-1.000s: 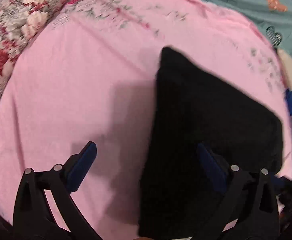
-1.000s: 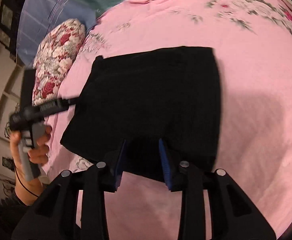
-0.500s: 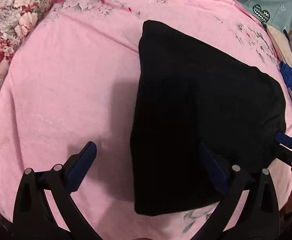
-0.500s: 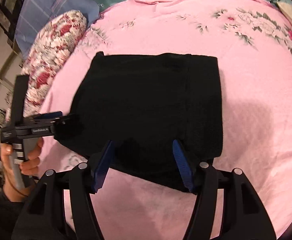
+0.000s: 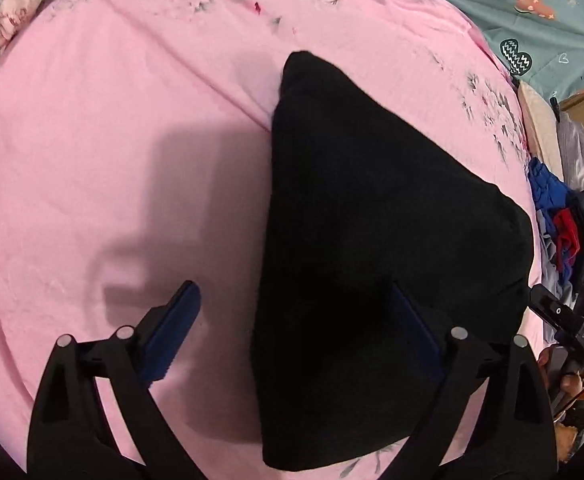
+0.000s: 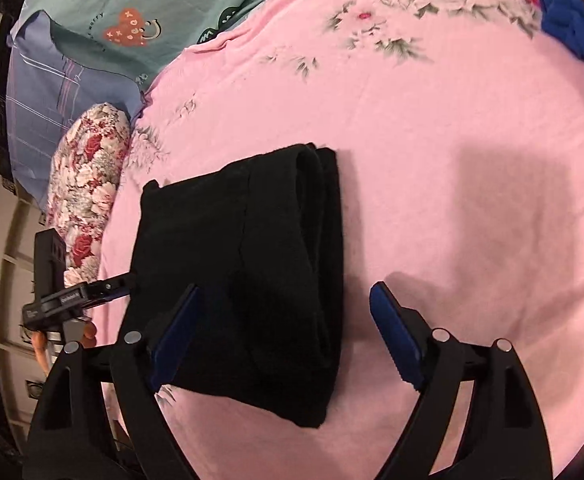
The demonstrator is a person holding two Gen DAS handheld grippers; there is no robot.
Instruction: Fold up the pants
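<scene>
Black pants (image 5: 372, 232) lie folded into a compact stack on the pink sheet (image 5: 92, 160). My left gripper (image 5: 292, 316) is open above their near left edge, with one blue pad (image 5: 176, 320) over the sheet and the other over the cloth. In the right wrist view the pants (image 6: 244, 264) show stacked folds along their right side. My right gripper (image 6: 284, 320) is wide open and straddles that near right edge, holding nothing. The left gripper (image 6: 108, 286) appears there at the pants' left side, and the right gripper (image 5: 556, 316) at the far right of the left wrist view.
A floral pillow (image 6: 88, 200) lies left of the pants, with a blue plaid pillow (image 6: 52, 92) and a teal quilt (image 6: 140, 12) beyond it. A heap of blue and red clothes (image 5: 556, 216) sits at the bed's right edge. A hand (image 6: 44, 344) grips the left tool.
My right gripper has gone from nearly shut at the pants' near edge to wide open and has drawn back. The left gripper stays open and has shifted slightly over the pants.
</scene>
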